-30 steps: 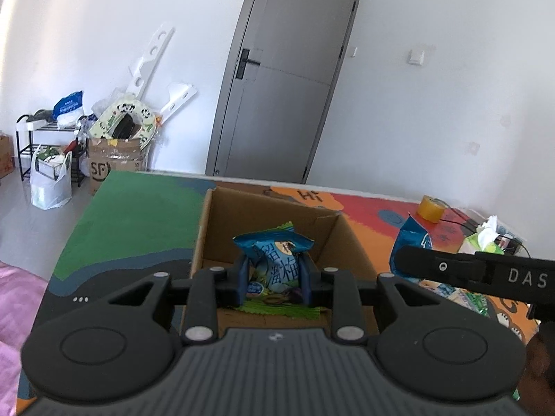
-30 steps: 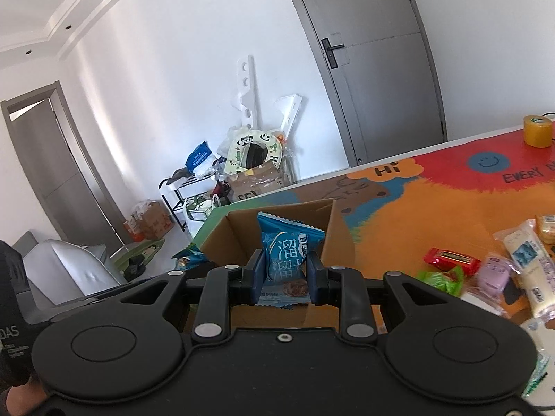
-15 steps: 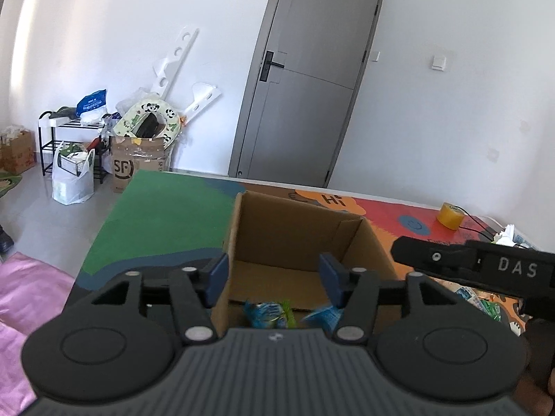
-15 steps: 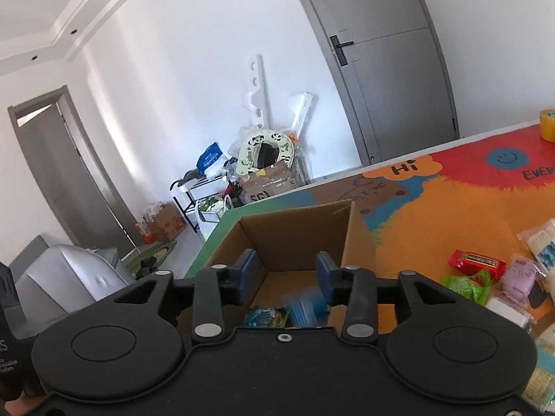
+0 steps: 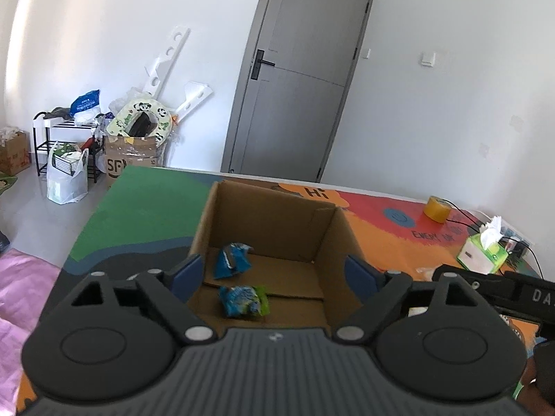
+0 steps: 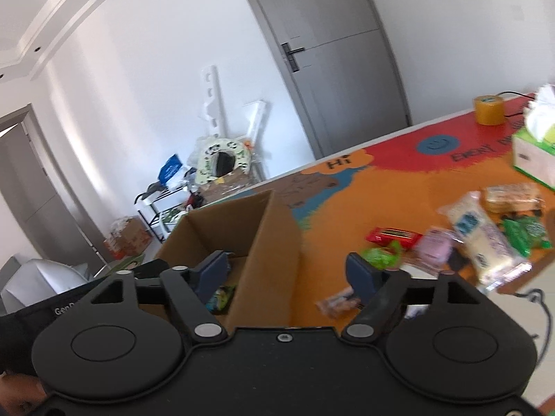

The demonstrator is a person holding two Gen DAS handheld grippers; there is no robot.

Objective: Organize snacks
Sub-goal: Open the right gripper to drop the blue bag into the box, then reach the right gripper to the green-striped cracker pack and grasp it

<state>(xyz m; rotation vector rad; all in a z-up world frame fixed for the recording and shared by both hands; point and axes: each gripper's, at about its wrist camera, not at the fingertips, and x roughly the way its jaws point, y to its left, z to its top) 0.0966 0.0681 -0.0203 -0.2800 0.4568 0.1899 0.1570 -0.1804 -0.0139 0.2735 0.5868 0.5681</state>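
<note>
An open cardboard box [image 5: 274, 222] stands on the colourful table mat. Two blue snack packets lie on its floor: one [image 5: 231, 258] toward the back left, one with a green edge [image 5: 244, 299] nearer me. My left gripper [image 5: 274, 274] hangs over the box's near edge, its jaws opening wide with nothing between them. In the right wrist view the box [image 6: 239, 232] is at left, and my right gripper [image 6: 289, 274] straddles its right wall, jaws opening and holding nothing. Loose snacks lie to the right: a red bar [image 6: 393, 235], a green packet [image 6: 381, 256], a pink packet [image 6: 433, 248], a large white pack [image 6: 482, 239].
A tissue box [image 5: 483, 250] and a yellow tape roll [image 5: 437, 208] sit at the table's far right, with a black cable nearby. The other gripper's black body [image 5: 499, 294] reaches in at right. Beyond the table are a grey door, a shelf and cartons on the floor.
Both grippers let go of their blue packets, which dropped into the box. Both sets of jaws spread wide. The right gripper swung to the right, toward the loose snacks.
</note>
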